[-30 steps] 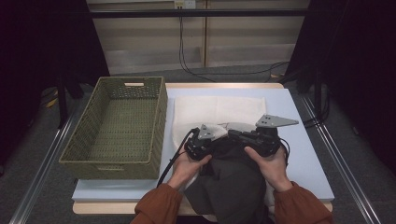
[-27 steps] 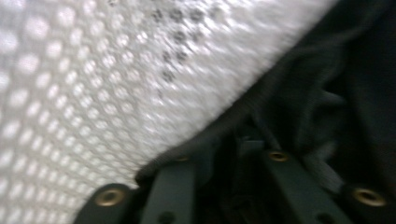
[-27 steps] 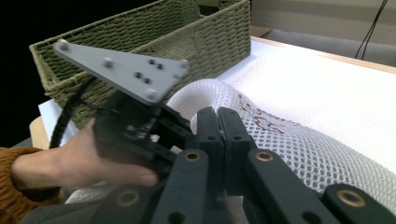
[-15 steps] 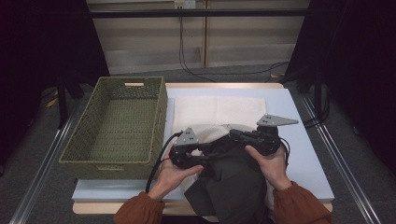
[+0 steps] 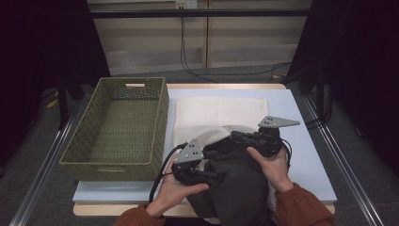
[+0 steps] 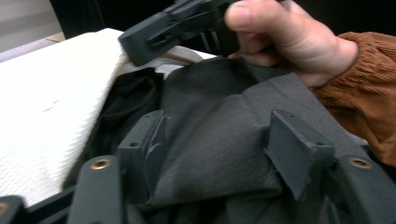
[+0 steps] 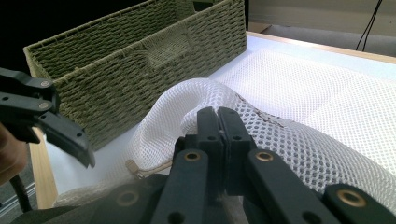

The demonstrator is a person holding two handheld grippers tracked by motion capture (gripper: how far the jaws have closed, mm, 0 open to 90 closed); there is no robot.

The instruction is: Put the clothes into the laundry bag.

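Dark grey garment [image 5: 235, 181] lies bunched at the near edge of a pale blue surface [image 5: 310, 165], partly inside a white mesh laundry bag [image 5: 207, 136] whose mouth faces the person. The garment's near end runs out of the bottom of the high view, so its full shape cannot be made out, and its kind is hard to tell.

The left gripper [image 5: 207, 176], held in the left hand [image 5: 176, 188], sits at the garment's left edge. In the left gripper view its jaws stand apart with grey cloth lying loosely between them; they have just been opening, and the pads do not press on the fabric.

The right gripper [image 5: 235, 136], held in the right hand [image 5: 270, 162], points toward the bag's rim. In the right gripper view its jaws are pressed together over the mesh; a thin fold of the bag seems pinched between them, though the exact contact is hidden by the jaws themselves.

A green woven basket [image 5: 117, 125] stands at the left of the surface, just beside the bag. A white mat [image 5: 221, 110] lies flat under the bag, its near part covered. Orange sleeves [image 5: 301, 205] are cut off at the bottom edge.
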